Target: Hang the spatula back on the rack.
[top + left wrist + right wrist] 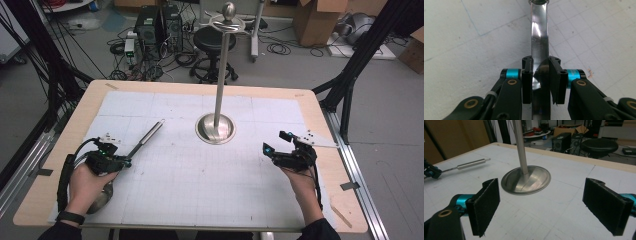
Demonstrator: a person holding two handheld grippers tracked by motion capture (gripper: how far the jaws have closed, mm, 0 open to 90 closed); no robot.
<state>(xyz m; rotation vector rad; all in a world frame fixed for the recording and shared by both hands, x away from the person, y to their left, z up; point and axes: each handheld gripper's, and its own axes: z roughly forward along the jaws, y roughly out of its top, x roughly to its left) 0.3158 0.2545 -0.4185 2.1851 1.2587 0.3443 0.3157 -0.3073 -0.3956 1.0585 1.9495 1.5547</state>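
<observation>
The left tongs (541, 82) are clamped on the flat, shiny handle of a metal ladle (146, 136) that lies on the table (200, 175). The ladle's long handle points away from the left tongs, up and right toward the stand (216, 127) in the middle. Its round bowl sits near the person's left hand (87, 182). The right tongs (549, 205) are wide apart and hold nothing. They point at the stand. The left hand is much nearer the ladle. I count one ladle, one stand and two tongs
</observation>
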